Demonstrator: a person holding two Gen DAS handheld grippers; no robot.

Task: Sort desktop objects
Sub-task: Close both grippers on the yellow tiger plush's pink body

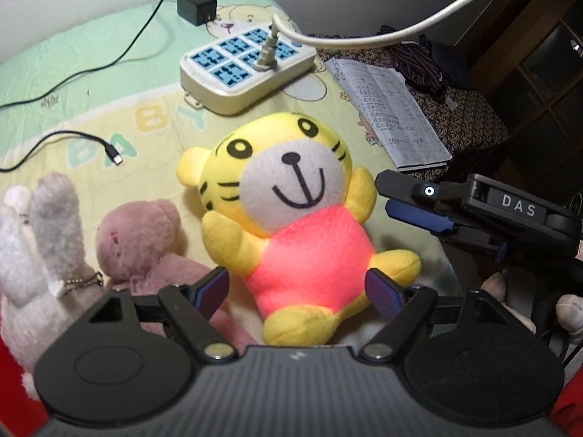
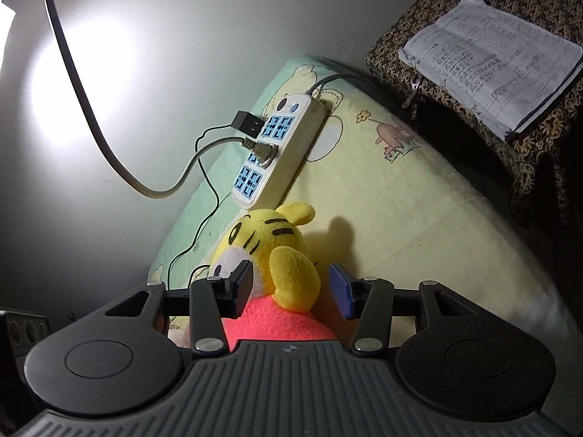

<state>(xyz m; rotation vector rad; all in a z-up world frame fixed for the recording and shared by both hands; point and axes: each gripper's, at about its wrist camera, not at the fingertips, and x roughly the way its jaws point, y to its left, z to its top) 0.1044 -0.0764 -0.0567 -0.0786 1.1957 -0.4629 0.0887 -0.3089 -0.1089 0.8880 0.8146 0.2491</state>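
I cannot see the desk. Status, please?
Both grippers, left and right, open around tiger plush. Nothing gripped. Pink plush beside it.

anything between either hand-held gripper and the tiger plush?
Nothing visible. The left hand-held gripper is open around the tiger plush at its lower body; the right hand-held gripper is open, the plush's arm between its fingers.

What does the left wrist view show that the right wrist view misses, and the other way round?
Only the left wrist view shows the pink plush, the white plush, the loose USB cable end, the tiger's full face, and the right tool beside the tiger's arm. Only the right wrist view shows the lit wall and that arm between its own open fingers. Both show the tiger plush, power strip, black charger and notebook.
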